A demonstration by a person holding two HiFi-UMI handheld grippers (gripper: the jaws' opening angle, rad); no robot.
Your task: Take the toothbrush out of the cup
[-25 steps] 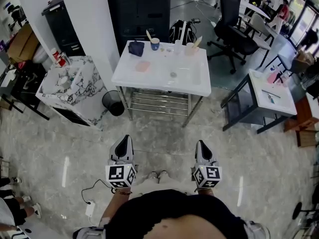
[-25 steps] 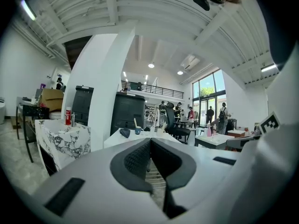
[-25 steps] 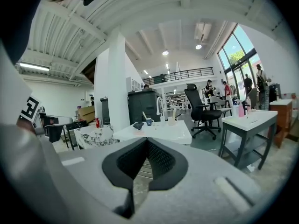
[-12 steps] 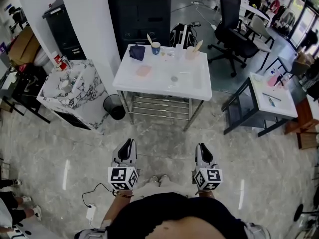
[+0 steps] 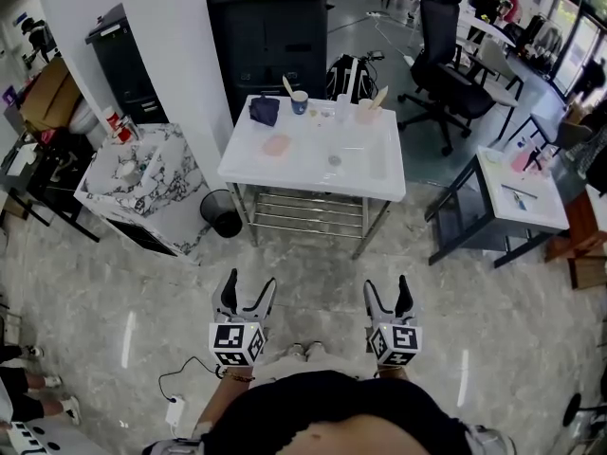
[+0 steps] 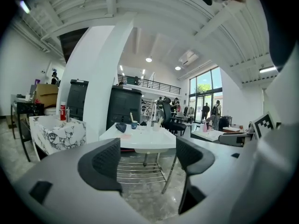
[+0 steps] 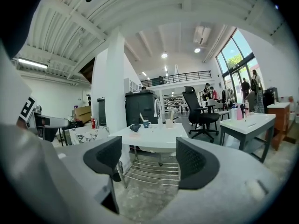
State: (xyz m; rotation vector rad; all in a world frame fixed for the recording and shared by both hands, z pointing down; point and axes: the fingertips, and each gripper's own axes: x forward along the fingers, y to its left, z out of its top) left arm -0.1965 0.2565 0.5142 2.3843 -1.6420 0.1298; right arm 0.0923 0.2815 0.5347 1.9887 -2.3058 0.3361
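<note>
Your left gripper (image 5: pixel 248 290) and right gripper (image 5: pixel 388 292) hang side by side in front of your waist, low in the head view, pointing toward the table (image 5: pixel 313 173). Both have just been opening. A second ago each pair of jaws was pressed together; now both stand spread, with nothing between them. The left gripper view (image 6: pixel 147 160) and the right gripper view (image 7: pixel 148 160) show only floor and the far-off table in the gaps.

The grippers keep much the same place as before. The table sits a little lower in the head view than it did a second ago.

The toothbrush (image 5: pixel 287 85) stands tilted in the blue cup (image 5: pixel 300 100), near the table's back edge and well apart from both grippers. A dark cloth (image 5: pixel 265 110) lies just left of the cup, and a pink pad (image 5: pixel 276 144) lies nearer you. Further right along the back edge stands a pale cup (image 5: pixel 365 110) with a slanted stick in it; you cannot tell what the stick is.

A bin (image 5: pixel 221 213) stands on the floor by the table's left leg, beside a marble counter (image 5: pixel 142 178). A black chair (image 5: pixel 446 55) stands behind the table on the right.
</note>
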